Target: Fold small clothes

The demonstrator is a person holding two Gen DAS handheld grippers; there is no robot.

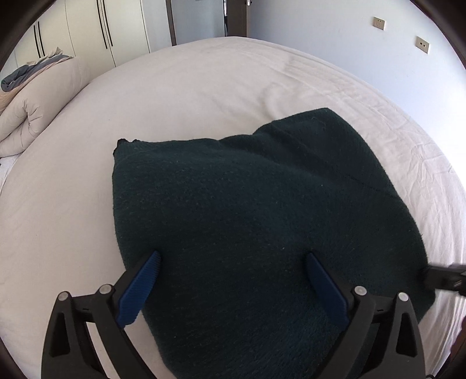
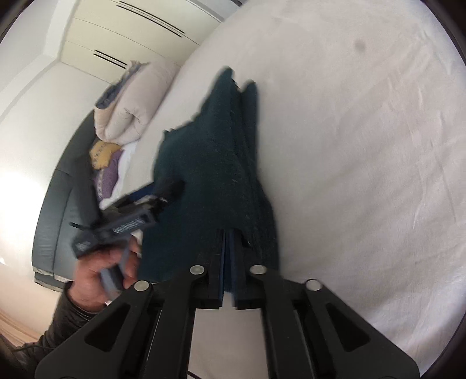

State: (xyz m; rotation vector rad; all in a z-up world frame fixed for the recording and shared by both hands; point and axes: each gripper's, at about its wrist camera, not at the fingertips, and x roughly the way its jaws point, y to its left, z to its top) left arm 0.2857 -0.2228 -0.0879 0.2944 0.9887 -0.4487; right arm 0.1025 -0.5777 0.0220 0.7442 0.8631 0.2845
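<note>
A dark green knit garment [image 1: 256, 210] lies on the white bed sheet [image 1: 189, 96], partly folded, with a raised fold across its far side. My left gripper [image 1: 233, 262] is open, its blue pads [image 1: 139, 288] spread over the near edge of the garment. My right gripper [image 2: 230, 236] is shut on the garment's edge [image 2: 221, 163] and holds it lifted off the bed, the cloth hanging in layers. The right gripper's tip also shows at the right edge of the left wrist view [image 1: 442, 277]. The left gripper and the hand holding it show blurred in the right wrist view [image 2: 122, 224].
A rolled beige duvet [image 1: 32, 102] with a grey cloth on top lies at the bed's far left. Yellow and purple clothes [image 2: 104, 163] lie next to it. Cream wardrobe doors [image 1: 96, 32] and a doorway stand behind the bed. A wall with sockets [image 1: 378, 23] runs along the right.
</note>
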